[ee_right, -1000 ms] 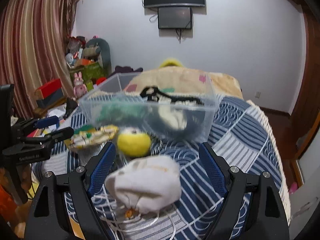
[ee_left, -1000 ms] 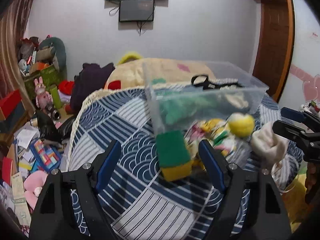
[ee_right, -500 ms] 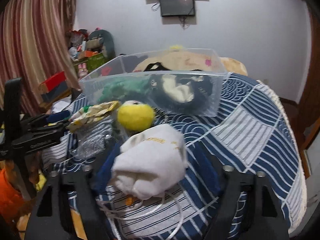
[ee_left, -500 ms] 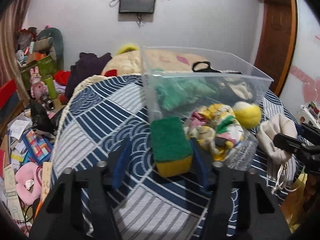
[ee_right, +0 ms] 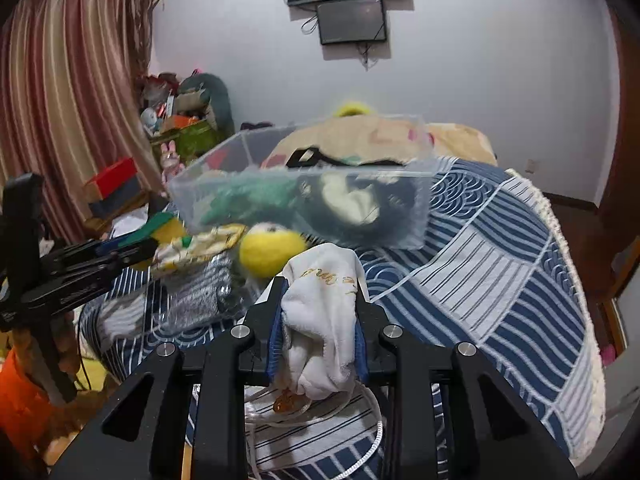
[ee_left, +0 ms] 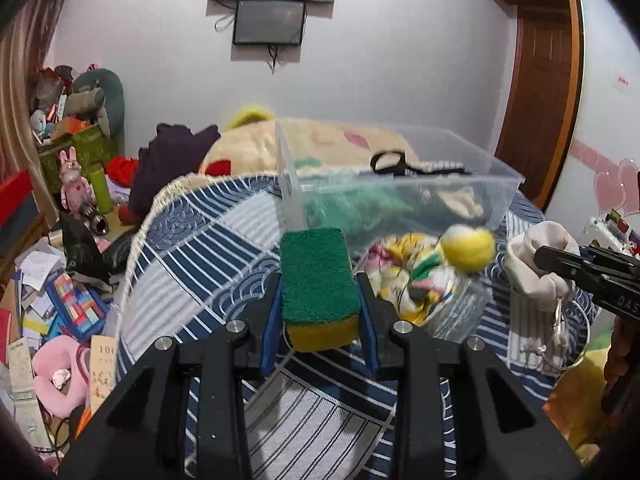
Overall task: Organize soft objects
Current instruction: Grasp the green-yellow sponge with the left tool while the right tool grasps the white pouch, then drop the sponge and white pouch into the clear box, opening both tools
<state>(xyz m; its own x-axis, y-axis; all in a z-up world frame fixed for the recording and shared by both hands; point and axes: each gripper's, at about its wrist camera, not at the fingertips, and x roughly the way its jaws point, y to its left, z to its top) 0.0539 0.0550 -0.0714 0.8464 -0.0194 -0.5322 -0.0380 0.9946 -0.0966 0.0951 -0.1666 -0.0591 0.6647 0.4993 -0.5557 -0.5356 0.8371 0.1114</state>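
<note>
L gripper (ee_left: 320,300) clamps green/yellow sponge (ee_left: 318,280), frame centre; R gripper (ee_right: 318,328) pinches white pouch (ee_right: 324,320), prob. drawstring; clear bin (ee_left: 400,184) behind.

Bin (ee_left: 400,184): near wall smeared by motion blur in both views; contents read only as green, cream and black masses, kinds unclear. Black strap (ee_left: 394,162) on the rim, blurred.
Yellow ball (ee_left: 468,248): blurred edges; its base hidden behind the patterned cloth (ee_left: 408,276).
Sponge (ee_left: 318,292): sides hidden by the jaws.
White pouch (ee_right: 324,320): lower part hidden between the jaws; gold lettering too blurred to read.
Right gripper (ee_left: 592,276) in the left view: cut off at the picture's edge.
Bed (ee_right: 500,280): near edge hidden behind the gripper body.
</note>
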